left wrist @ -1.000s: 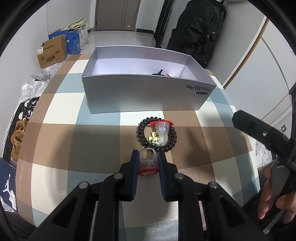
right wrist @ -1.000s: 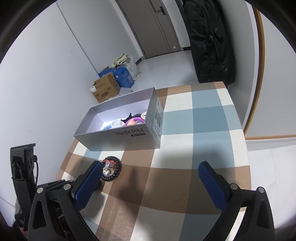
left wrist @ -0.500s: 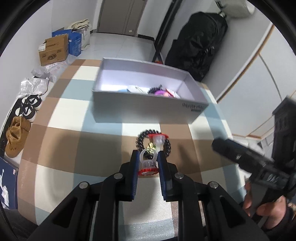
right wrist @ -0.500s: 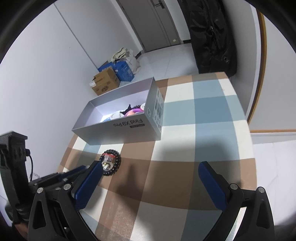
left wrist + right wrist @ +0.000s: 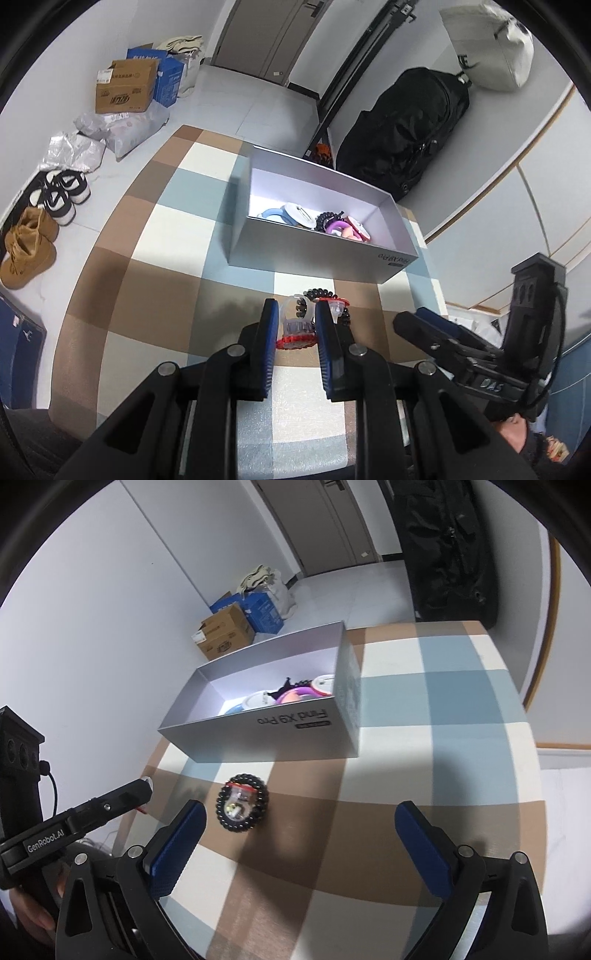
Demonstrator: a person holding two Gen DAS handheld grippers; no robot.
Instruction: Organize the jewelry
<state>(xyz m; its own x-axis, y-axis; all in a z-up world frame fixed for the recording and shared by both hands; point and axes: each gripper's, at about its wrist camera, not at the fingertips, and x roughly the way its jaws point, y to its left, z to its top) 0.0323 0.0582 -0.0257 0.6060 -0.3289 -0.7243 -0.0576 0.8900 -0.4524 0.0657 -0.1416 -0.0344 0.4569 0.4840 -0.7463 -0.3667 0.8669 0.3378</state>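
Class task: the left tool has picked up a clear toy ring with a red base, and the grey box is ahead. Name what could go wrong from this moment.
1. The left tool pinches the clear ring by its small plastic body only; it may slip and drop before reaching the grey box.
2. The box walls stand tall; a low carry could bump the near wall.
3. The black bead bracelet and the pieces inside it lie just ahead; a dropped ring could scatter them.

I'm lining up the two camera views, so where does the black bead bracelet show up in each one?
Left wrist view: the black bead bracelet lies lower centre, on the table just beyond the left gripper, partly hidden by it.
Right wrist view: it lies lower left of centre, between the open right gripper and the box.
Shared landmark: the grey box, just behind the bracelet.
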